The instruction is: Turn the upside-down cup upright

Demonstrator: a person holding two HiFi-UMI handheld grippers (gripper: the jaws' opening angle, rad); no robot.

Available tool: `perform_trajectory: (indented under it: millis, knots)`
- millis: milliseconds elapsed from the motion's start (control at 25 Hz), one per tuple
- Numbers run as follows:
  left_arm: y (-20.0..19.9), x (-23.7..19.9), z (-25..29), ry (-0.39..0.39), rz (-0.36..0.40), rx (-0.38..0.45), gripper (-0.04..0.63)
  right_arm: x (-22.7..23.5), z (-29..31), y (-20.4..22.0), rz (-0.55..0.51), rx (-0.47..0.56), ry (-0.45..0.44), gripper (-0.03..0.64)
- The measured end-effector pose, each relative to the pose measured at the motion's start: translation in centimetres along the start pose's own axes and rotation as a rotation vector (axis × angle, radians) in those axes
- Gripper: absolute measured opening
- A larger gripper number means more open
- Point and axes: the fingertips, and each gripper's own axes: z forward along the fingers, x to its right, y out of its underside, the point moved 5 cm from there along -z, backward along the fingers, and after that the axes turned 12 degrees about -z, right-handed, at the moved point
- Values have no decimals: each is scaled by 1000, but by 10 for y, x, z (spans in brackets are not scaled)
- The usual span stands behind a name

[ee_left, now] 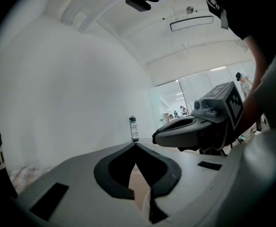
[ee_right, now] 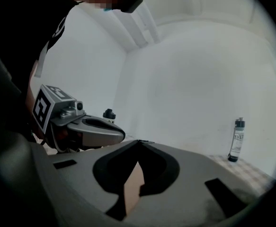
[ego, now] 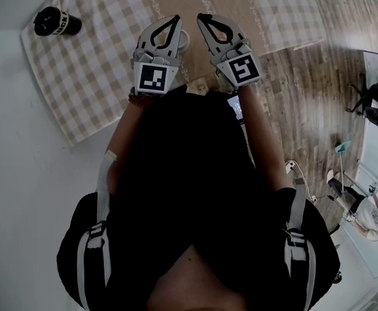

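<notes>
In front of me, over brown runner (ego: 260,8) | left gripper (ego: 175,18), right gripper (ego: 200,17): I read both closed, empty, side by side | black cup (ego: 57,23): on checked cloth (ego: 98,70), far left, well apart from both; which end is up I cannot tell | bottle (ee_right: 236,139): upright, distant

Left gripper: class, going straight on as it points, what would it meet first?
Probably the slim bottle standing upright, in line with the shut left gripper; nothing nearer shows, though depth is unclear.
</notes>
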Motion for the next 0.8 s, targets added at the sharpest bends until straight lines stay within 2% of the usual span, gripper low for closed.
perform_trajectory:
  millis: [520,800]
  knots:
    - [4,2,0,-8,14,-13,-11,4,-6,2,10,10,22,3]
    - [3,22,10,-1,45,-23,-11,16,-24,9,28,20,29,3]
